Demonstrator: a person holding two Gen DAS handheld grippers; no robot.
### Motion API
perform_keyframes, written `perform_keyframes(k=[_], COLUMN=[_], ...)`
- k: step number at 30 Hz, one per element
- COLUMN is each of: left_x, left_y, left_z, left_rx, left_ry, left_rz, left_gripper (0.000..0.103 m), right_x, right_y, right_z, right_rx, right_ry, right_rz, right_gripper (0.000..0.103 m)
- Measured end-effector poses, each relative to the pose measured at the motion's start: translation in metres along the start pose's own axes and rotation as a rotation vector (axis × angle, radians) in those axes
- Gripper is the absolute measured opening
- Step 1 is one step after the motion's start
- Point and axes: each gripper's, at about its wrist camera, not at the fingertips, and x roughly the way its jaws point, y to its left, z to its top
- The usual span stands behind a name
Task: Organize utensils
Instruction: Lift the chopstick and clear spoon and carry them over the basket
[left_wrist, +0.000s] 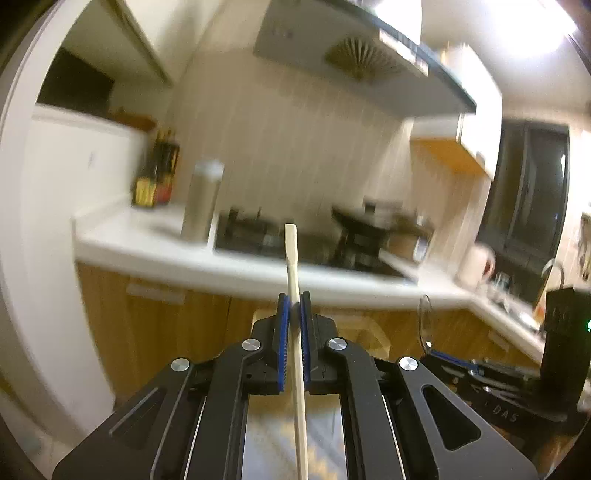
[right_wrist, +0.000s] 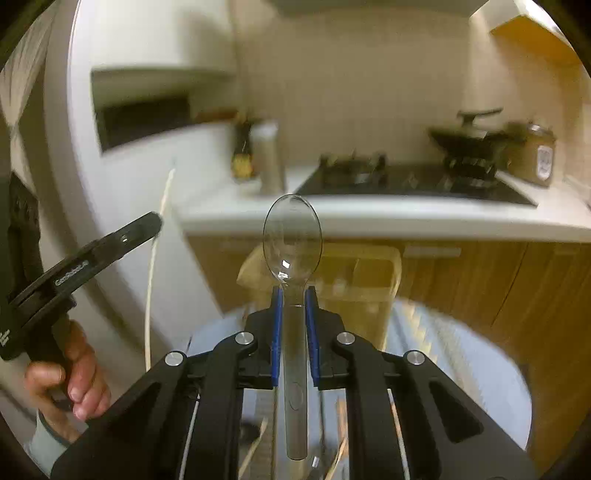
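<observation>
My left gripper (left_wrist: 294, 299) is shut on a pale wooden chopstick (left_wrist: 291, 254) that sticks up past the blue pads and runs back under the camera. In the right wrist view the left gripper (right_wrist: 147, 225) shows at the left in a person's hand (right_wrist: 70, 373), with the chopstick (right_wrist: 155, 243) in it. My right gripper (right_wrist: 294, 291) is shut on the handle of a clear plastic spoon (right_wrist: 291, 236), bowl forward and up. The spoon's bowl (left_wrist: 424, 317) and the right gripper (left_wrist: 448, 360) also appear low at the right of the left wrist view. Both grippers are lifted above the table.
A translucent yellowish container (right_wrist: 362, 269) stands ahead on a round table with a pale striped cloth (right_wrist: 461, 354). More utensils lie below the right gripper (right_wrist: 255, 454). Beyond is a white kitchen counter (right_wrist: 406, 218) with a black hob (right_wrist: 406, 181), pans, a jar and bottles.
</observation>
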Motion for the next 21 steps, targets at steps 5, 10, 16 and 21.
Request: perform_keyframes(k=[5,10,16,21], left_x=[0.027,0.068,0.107,0.123], left_y=[-0.006,-0.005,0.005,0.011], left_z=[0.026,0.033,0.025,0.016], left_rx=[0.033,0.021,-0.020,-0.019], left_ry=[-0.168,-0.192,-0.183,-0.191], left_rz=[-0.001,-0.011,-0.013,0.018], left_gripper=[0.004,0.004,0.004,0.004], right_x=[-0.003,0.020,0.062,0.090], right_y=[-0.027,-0.058,-0.083,-0.090], right_z=[0.032,0.054,0.057,0.051], right_rx=[0.059,0.094,0.109,0.094], right_ry=[-0.187,-0.261,-0.238,-0.228], right_rz=[-0.026,-0.062,-0.088,-0.100], right_gripper=[0.010,0.010,0.010,0.010])
